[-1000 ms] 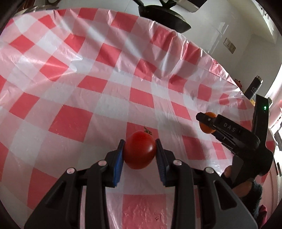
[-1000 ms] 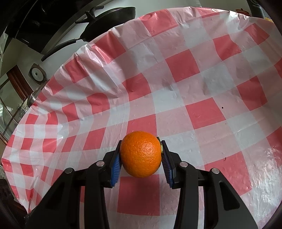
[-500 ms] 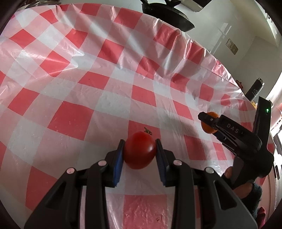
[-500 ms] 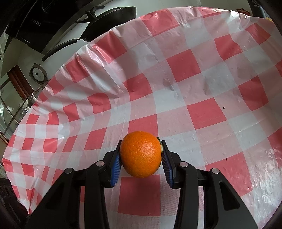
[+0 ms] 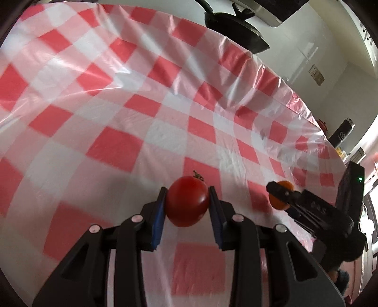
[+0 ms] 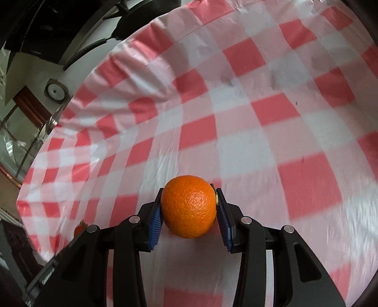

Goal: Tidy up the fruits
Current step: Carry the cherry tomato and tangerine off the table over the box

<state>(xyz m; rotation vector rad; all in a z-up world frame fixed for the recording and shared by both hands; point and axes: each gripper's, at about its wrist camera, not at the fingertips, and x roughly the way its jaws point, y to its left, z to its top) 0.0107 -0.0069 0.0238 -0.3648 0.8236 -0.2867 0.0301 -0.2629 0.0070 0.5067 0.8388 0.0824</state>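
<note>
My left gripper is shut on a red tomato and holds it above the red-and-white checked tablecloth. My right gripper is shut on an orange, also above the cloth. In the left wrist view the right gripper shows at the right with the orange between its fingers. In the right wrist view the tomato peeks out at the lower left, beside the left gripper's dark body.
A black pan stands beyond the table's far edge; it also shows in the right wrist view. A dark bottle stands past the far right corner. A cabinet with glass is left of the table.
Both grippers have swung with their fruits still held; the views are blurred. The right gripper now sits lower in the left wrist view, and the tomato has come into the right wrist view.
</note>
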